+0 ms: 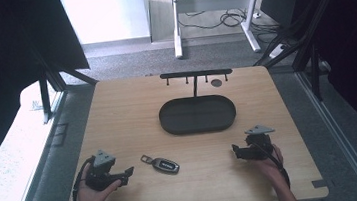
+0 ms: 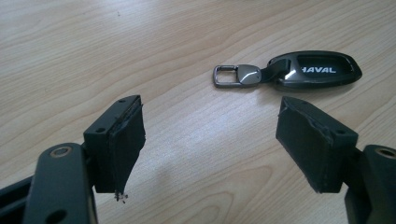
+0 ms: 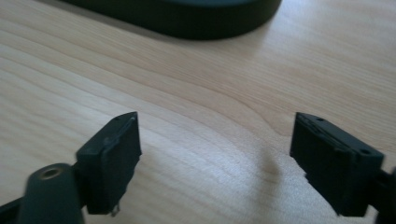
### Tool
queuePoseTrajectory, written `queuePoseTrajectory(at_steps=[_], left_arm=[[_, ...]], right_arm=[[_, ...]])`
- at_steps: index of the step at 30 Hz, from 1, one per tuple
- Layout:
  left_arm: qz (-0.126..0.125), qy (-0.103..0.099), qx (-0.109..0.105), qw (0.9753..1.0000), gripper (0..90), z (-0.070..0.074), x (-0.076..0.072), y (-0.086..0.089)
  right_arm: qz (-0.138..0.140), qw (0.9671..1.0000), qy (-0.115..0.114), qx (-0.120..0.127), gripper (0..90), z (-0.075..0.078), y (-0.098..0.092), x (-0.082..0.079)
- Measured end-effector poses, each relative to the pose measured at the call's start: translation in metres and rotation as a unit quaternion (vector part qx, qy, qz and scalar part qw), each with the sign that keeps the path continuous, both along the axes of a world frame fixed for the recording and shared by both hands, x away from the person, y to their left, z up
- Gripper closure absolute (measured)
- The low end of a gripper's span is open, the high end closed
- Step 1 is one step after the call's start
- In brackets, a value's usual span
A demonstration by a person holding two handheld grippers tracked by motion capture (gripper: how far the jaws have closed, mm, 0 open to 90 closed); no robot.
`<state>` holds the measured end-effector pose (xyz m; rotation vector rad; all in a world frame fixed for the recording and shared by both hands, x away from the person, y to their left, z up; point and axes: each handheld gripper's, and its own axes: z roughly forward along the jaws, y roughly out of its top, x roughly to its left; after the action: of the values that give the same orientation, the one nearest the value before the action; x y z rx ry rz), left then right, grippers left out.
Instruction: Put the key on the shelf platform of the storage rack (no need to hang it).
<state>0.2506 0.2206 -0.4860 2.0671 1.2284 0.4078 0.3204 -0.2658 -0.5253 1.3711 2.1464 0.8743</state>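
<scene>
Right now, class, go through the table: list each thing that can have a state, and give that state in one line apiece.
Left gripper: open, empty, jaws wide apart, pointing toward the key fob.
Right gripper: open, empty, held over bare wood.
Key fob: lying flat on the table, ungripped, metal clip end toward the left gripper.
Oval tray: upright, nothing in it.
Hook rack: standing behind the tray, nothing hanging from its hooks.

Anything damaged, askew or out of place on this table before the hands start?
Mostly tidy. The key fob lies flat on bare table, outside the oval tray. One oddity: the left gripper has frayed pad edges on its fingers, with a loose thread hanging.
</scene>
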Motion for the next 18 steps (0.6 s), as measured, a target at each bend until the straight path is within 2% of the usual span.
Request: queuePoseTrajectory(at_steps=[5, 10, 18], left_arm=[[-0.004, -0.001, -0.003, 1.0, 24.0, 0.0, -0.001, 0.0], [-0.007, 0.002, -0.006, 1.0, 24.0, -0.001, 0.0, -0.003], [-0.006, 0.003, -0.004, 1.0, 23.9, -0.002, 0.003, -0.003]], right_arm=[[0.003, 0.9997, -0.005, 0.024, 22.5, 0.009, -0.011, -0.012], [0.012, 0.9992, -0.005, 0.039, 24.6, 0.016, -0.019, -0.017], [0.021, 0.9991, 0.006, 0.036, 28.8, 0.014, -0.019, -0.018]])
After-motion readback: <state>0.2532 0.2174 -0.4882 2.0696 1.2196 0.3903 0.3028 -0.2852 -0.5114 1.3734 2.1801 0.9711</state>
